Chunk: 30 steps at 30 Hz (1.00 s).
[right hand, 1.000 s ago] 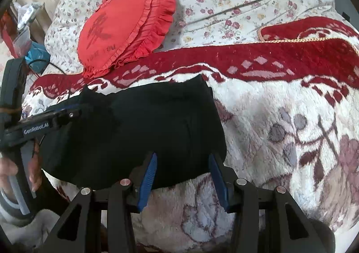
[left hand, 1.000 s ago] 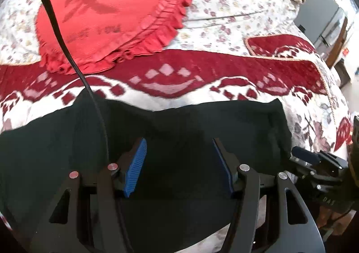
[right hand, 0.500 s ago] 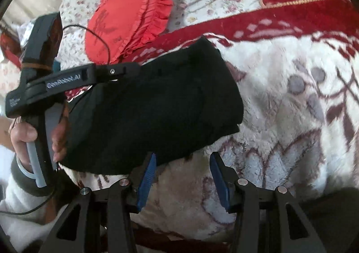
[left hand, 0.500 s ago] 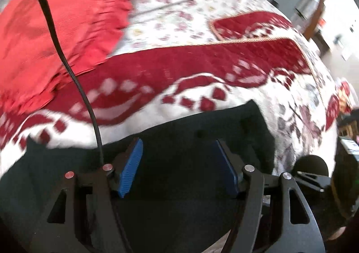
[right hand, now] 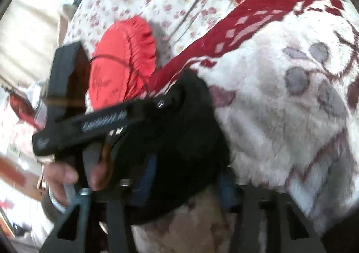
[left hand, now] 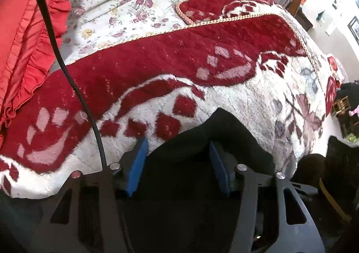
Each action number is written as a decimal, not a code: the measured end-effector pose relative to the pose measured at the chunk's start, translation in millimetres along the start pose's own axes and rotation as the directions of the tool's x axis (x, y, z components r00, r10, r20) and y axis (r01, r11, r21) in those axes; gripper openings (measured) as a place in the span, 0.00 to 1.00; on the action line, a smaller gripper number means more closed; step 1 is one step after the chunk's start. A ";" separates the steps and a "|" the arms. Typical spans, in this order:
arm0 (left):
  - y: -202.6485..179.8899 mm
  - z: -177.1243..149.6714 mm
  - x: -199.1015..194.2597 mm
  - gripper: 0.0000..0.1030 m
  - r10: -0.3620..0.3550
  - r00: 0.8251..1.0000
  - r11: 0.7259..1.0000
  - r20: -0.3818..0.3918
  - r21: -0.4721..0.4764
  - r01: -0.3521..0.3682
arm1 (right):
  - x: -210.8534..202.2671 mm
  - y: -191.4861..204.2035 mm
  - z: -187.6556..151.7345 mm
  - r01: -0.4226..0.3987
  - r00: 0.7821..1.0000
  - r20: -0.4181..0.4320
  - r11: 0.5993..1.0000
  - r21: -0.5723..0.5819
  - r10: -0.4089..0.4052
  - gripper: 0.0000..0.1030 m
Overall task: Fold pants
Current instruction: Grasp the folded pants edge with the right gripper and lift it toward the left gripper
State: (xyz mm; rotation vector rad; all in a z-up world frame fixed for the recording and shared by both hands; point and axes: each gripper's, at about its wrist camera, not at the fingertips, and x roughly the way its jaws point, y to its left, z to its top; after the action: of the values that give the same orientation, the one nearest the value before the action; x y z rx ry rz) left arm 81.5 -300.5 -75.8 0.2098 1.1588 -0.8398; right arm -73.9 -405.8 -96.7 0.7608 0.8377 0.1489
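Both grippers work the near end of the black pants, bunched on the fleece blanket. The left gripper has just been closing with cloth between its blue pads — whether gripped, I cannot tell. The right gripper (blurred) has been closing too, cloth between. One layer could slip, skewing the fold toward the red cushion.

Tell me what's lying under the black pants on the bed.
The black pants lie on a fluffy red-and-white blanket, which shows all around their edge. What the blanket looks like directly beneath them is covered by the fabric, so nothing else can be confirmed there.
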 end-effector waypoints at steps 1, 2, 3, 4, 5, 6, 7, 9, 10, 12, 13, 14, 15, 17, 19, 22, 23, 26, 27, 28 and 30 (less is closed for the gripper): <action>0.7 -0.9 -1.6 0.47 -0.004 1.000 1.000 0.004 -0.006 0.004 | 0.5 -0.7 2.7 -0.007 1.000 0.004 1.000 0.009 0.007 0.20; 2.0 -1.7 -4.1 0.46 -0.007 1.000 1.000 0.005 -0.013 0.007 | 0.1 0.6 4.7 -0.024 1.000 0.001 1.000 0.014 0.024 0.17; 4.2 -2.6 -8.0 0.42 -0.015 1.000 1.000 0.006 -0.023 0.015 | -2.0 6.0 7.1 -0.036 0.999 0.000 0.999 -0.002 0.036 0.17; 7.7 -3.8 -14.9 0.42 -0.023 1.000 0.999 0.013 -0.036 0.024 | -5.5 16.4 9.4 -0.031 0.999 0.006 0.998 -0.046 0.031 0.16; 12.0 -5.1 -23.2 0.42 -0.027 0.999 0.998 0.028 -0.053 0.028 | -8.8 28.2 10.9 -0.021 1.000 0.012 0.995 -0.095 0.022 0.16; 18.0 -6.8 -33.8 0.42 -0.028 0.999 0.997 0.045 -0.075 0.032 | -12.0 42.0 12.1 -0.020 1.000 0.015 0.989 -0.144 0.022 0.16; 26.4 -10.1 -49.0 0.42 -0.033 0.997 0.994 0.069 -0.104 0.040 | -15.0 56.5 13.8 -0.032 0.999 0.016 0.982 -0.188 0.035 0.16; 43.2 -18.7 -78.2 0.42 -0.030 0.992 0.988 0.122 -0.148 0.048 | -16.8 90.0 15.1 -0.055 0.998 0.010 0.956 -0.287 0.061 0.16; 54.2 -25.3 -96.2 0.42 -0.011 0.989 0.983 0.151 -0.178 0.038 | -15.4 103.1 14.7 -0.067 0.997 0.002 0.944 -0.322 0.072 0.16; 73.8 -40.7 -127.0 0.42 0.021 0.980 0.975 0.196 -0.221 0.023 | -7.9 131.5 9.3 -0.112 0.994 -0.042 0.912 -0.395 0.104 0.16; 85.9 -52.1 -144.0 0.42 0.047 0.975 0.969 0.218 -0.246 0.009 | 0.4 147.7 4.2 -0.141 0.990 -0.073 0.892 -0.429 0.121 0.16; 96.2 -62.7 -156.6 0.42 0.074 0.970 0.962 0.231 -0.273 -0.008 | 10.0 162.1 -2.1 -0.166 0.986 -0.103 0.873 -0.458 0.133 0.16; 107.0 -74.7 -168.1 0.42 0.100 0.966 0.952 0.240 -0.304 -0.023 | 21.2 176.0 -9.3 -0.189 0.981 -0.136 0.853 -0.486 0.140 0.16; 127.0 -99.2 -185.4 0.42 0.142 0.960 0.929 0.243 -0.368 -0.044 | 54.0 197.8 -26.1 -0.247 0.962 -0.234 0.819 -0.518 0.143 0.17; 143.7 -122.6 -195.4 0.42 0.192 0.954 0.902 0.230 -0.425 -0.079 | 98.4 206.1 -44.9 -0.261 0.933 -0.351 0.815 -0.518 0.076 0.32; 157.9 -151.4 -200.9 0.42 0.222 0.953 0.870 0.206 -0.484 -0.098 | 129.5 207.3 -63.0 -0.276 0.868 -0.496 0.841 -0.466 0.010 0.44; 160.5 -160.4 -201.8 0.42 0.219 0.954 0.861 0.203 -0.500 -0.091 | 121.3 209.1 -63.0 -0.296 0.872 -0.489 0.832 -0.469 0.034 0.44; 158.0 -176.2 -198.5 0.42 0.205 0.959 0.850 0.196 -0.521 -0.075 | 90.3 204.5 -45.1 -0.295 0.901 -0.427 0.835 -0.464 0.081 0.44; 155.9 -178.6 -196.7 0.42 0.201 0.960 0.850 0.195 -0.522 -0.072 | 80.5 200.4 -33.5 -0.265 0.923 -0.376 0.845 -0.464 0.083 0.44; 151.8 -180.5 -193.5 0.42 0.197 0.961 0.850 0.194 -0.522 -0.068 | 73.6 197.9 -28.6 -0.238 0.938 -0.340 0.848 -0.474 0.073 0.44; 141.7 -182.2 -187.4 0.42 0.198 0.961 0.857 0.192 -0.510 -0.075 | 71.3 196.2 -18.0 -0.152 0.963 -0.270 0.840 -0.521 0.007 0.44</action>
State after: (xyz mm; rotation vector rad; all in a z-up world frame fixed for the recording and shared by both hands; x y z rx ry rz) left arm 19.4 -13.9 -26.7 -0.2321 1.0796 -0.4001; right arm -6.0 -223.7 -18.4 0.2410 0.9518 0.5484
